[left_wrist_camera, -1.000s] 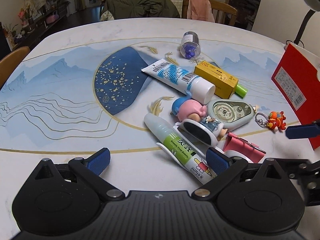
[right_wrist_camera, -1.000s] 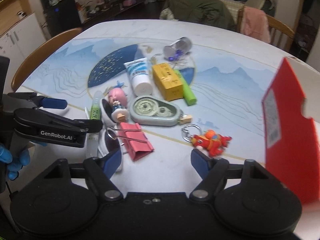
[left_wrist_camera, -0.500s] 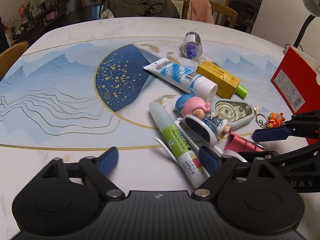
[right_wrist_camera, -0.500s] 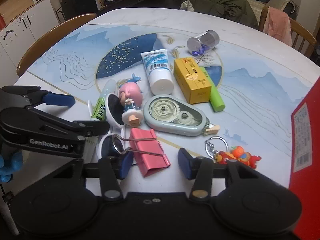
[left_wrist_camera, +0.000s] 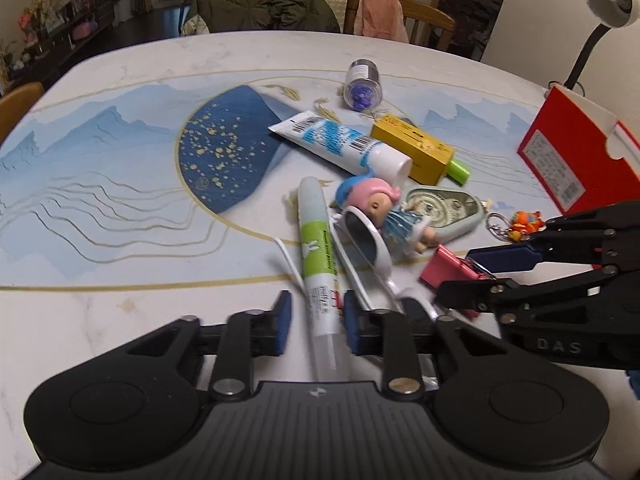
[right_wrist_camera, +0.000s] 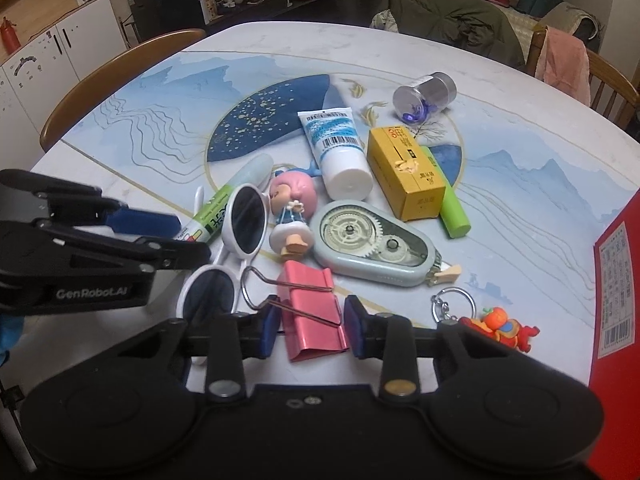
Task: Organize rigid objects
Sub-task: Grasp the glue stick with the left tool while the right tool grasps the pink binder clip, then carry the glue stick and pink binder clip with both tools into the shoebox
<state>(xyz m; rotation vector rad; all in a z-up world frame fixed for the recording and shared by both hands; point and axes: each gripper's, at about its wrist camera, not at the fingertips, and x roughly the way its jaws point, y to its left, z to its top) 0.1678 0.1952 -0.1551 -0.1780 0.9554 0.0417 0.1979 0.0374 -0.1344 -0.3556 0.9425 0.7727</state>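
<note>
Cluttered surface (right_wrist_camera: 520, 128); our left tongs (left_wrist_camera: 314, 330) pinching glue stick (left_wrist_camera: 318, 256); right tongs (right_wrist_camera: 308, 332) closing around pink binder clip (right_wrist_camera: 314, 320); we lift straight, clear of sunglasses (right_wrist_camera: 244, 220).

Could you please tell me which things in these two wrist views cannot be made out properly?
- Red cardboard box: right wrist view, cut off by the frame edge; its inside is unseen.
- White-framed sunglasses: left wrist view, the near lens is hidden behind the left gripper.
- Green-and-white glue pen: its small print is blurred.
- Pink metal binder clip: left wrist view, partly covered by the right gripper, whose jaws are closing around it.
</note>
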